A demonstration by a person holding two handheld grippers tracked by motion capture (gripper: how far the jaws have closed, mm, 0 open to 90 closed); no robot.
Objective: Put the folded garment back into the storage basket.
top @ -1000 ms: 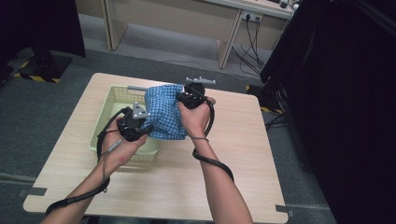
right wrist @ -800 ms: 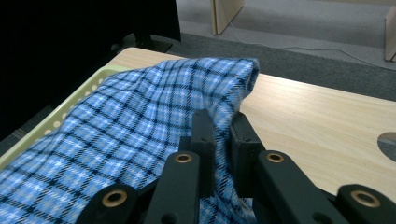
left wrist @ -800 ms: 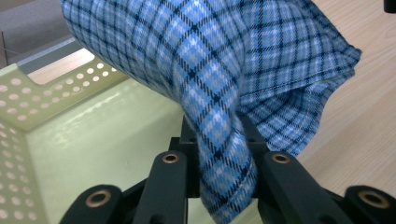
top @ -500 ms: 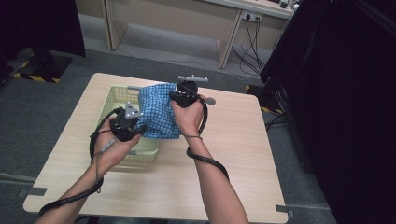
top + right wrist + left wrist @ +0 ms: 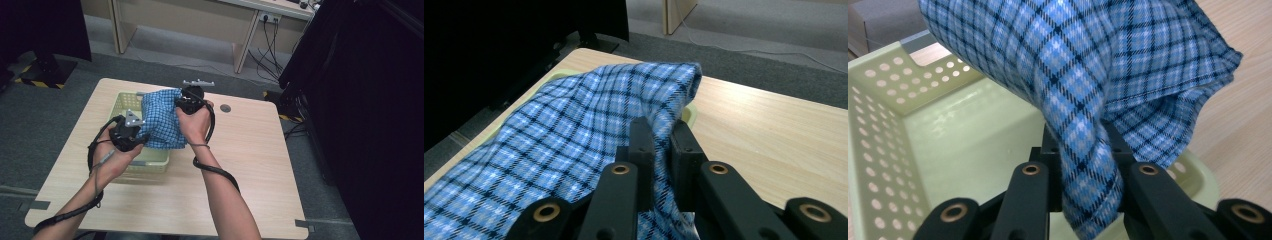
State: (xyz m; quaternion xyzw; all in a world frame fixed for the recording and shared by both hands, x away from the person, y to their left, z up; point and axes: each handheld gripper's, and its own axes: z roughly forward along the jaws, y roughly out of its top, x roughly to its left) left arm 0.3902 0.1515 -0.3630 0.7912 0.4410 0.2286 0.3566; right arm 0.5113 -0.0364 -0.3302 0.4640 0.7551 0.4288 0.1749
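Note:
A blue plaid cloth (image 5: 161, 120) hangs bunched between my two grippers, over the right part of a pale green perforated basket (image 5: 121, 106). My left gripper (image 5: 139, 134) is shut on the cloth's near left edge; in the left gripper view a fold of the cloth (image 5: 1088, 165) is pinched between the black jaws, with the basket (image 5: 948, 135) below. My right gripper (image 5: 181, 102) is shut on the cloth's far right edge; in the right gripper view the cloth (image 5: 574, 150) spreads left from the jaws over the basket's rim (image 5: 690, 114).
The basket stands on the left half of a light wooden table (image 5: 250, 150). A small dark round hole (image 5: 225, 108) marks the tabletop at the far right. Cables trail from both grippers down along the forearms. A desk and wall sockets lie beyond the table.
Both hands have carried the cloth to the left, from the basket's right edge to over the basket. The grips have not changed.

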